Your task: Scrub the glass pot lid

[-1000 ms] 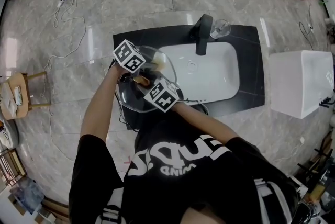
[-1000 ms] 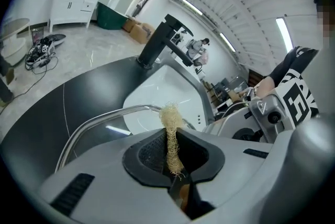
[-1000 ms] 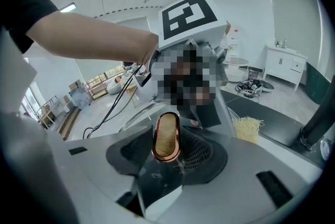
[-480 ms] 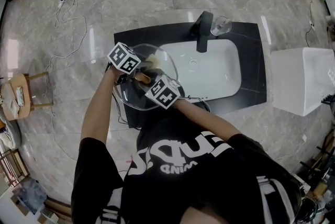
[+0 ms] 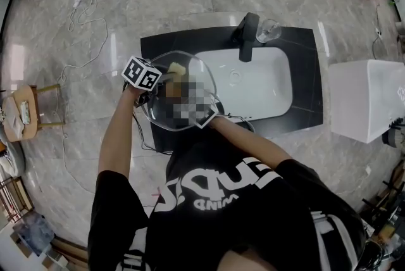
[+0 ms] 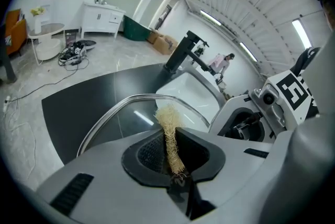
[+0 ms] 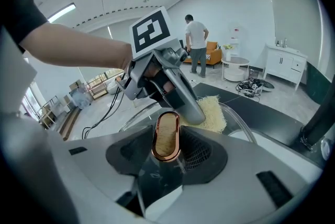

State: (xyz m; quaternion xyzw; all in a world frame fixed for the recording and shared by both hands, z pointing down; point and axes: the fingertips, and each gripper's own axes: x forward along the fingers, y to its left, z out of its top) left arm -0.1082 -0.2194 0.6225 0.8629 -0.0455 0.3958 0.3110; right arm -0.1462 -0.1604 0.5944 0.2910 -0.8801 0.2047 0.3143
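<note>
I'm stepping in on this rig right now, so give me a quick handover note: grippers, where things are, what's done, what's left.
Left gripper: shut on the scrubber, which rests on the lid near its far rim.
Right gripper: shut on the handle of the lid, holding it above the left end of the counter, beside the sink.
Done: both things in hand, scrubber on the glass. How much is scrubbed can't be told.
Left: scrub the rest of the glass, then set the lid down.

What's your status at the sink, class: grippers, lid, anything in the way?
Left gripper shut on loofah scrubber. Right gripper shut on lid knob, glass lid held over counter. Faucet stands clear.
</note>
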